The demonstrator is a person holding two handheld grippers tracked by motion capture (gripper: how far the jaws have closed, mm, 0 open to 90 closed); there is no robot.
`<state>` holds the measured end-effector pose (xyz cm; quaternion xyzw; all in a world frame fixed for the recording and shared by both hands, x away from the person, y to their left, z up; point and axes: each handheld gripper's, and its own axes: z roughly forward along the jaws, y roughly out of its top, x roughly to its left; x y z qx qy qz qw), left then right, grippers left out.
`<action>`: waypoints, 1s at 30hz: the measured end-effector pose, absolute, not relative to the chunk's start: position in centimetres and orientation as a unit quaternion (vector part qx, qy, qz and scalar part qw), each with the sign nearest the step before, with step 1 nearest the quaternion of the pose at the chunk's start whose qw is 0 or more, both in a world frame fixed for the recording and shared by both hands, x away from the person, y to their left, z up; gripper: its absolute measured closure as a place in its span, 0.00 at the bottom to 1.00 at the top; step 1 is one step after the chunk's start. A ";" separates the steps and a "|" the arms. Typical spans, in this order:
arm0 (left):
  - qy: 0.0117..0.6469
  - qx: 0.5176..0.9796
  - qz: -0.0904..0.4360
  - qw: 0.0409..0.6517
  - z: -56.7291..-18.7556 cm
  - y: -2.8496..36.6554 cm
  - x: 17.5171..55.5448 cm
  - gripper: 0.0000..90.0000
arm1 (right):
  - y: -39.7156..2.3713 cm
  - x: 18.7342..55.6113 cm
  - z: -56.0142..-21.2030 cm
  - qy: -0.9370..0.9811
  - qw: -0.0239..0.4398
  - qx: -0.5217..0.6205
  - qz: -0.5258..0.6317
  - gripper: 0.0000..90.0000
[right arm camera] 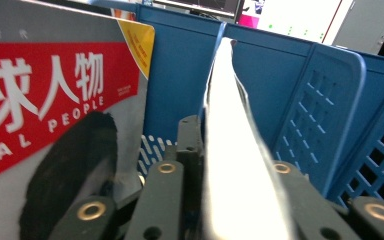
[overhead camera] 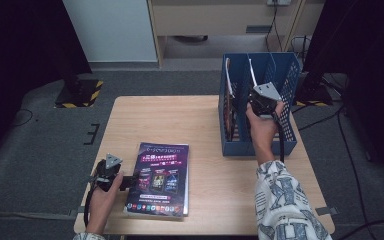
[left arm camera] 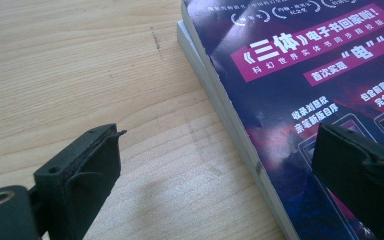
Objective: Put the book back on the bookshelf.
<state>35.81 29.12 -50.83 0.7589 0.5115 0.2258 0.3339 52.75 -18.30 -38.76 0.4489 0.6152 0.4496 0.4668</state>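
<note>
A purple-covered book (overhead camera: pixel 160 180) (left arm camera: pixel 305 75) lies flat near the front edge of the wooden table (overhead camera: pixel 150 120). My left gripper (overhead camera: pixel 130 180) (left arm camera: pixel 215 160) is open at the book's left edge: one jaw is over bare wood and the other over the cover. At the table's right, my right gripper (overhead camera: pixel 256 95) (right arm camera: pixel 225 150) reaches into a blue file rack (overhead camera: pixel 285 75) (right arm camera: pixel 325 100). It is shut on the edge of a thin white magazine (overhead camera: pixel 252 75) (right arm camera: pixel 227 100) that stands upright in a middle slot.
A magazine with a red and grey cover (right arm camera: pixel 55 85) (overhead camera: pixel 228 115) stands in the rack's left slot, close beside the right gripper. The rack's perforated dividers (right arm camera: pixel 380 150) fence in the right side. Bare wood (left arm camera: pixel 80 65) lies left of the purple book.
</note>
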 end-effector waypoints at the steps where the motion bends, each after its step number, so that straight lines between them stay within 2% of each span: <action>1: 0.512 0.759 0.226 0.334 -50.8 29.1 35.8 0.05 | -18.3 52.8 -38.8 0.614 0.465 0.450 0.453 0.83; 9: 0.511 0.759 0.225 0.334 -50.9 29.1 35.8 0.05 | -18.5 52.7 -38.9 0.604 0.449 0.459 0.472 0.74; 11: 0.510 0.760 0.225 0.334 -50.9 29.1 35.8 0.05 | -18.6 52.7 -39.2 0.608 0.449 0.459 0.468 0.78; 14: 0.510 0.761 0.225 0.333 -50.9 29.1 35.8 0.05 | -18.7 52.6 -39.3 0.612 0.464 0.455 0.451 0.89; 16: 0.510 0.760 0.225 0.333 -50.9 29.1 35.8 0.05 | -18.7 52.6 -39.2 0.614 0.470 0.453 0.444 0.92; 26: 0.510 0.760 0.225 0.333 -50.9 29.1 35.8 0.05 | -19.3 52.8 -38.8 0.636 0.494 0.432 0.406 0.93; 30: 0.510 0.761 0.225 0.332 -50.9 29.0 35.9 0.05 | -19.0 52.9 -38.8 0.634 0.491 0.433 0.412 0.93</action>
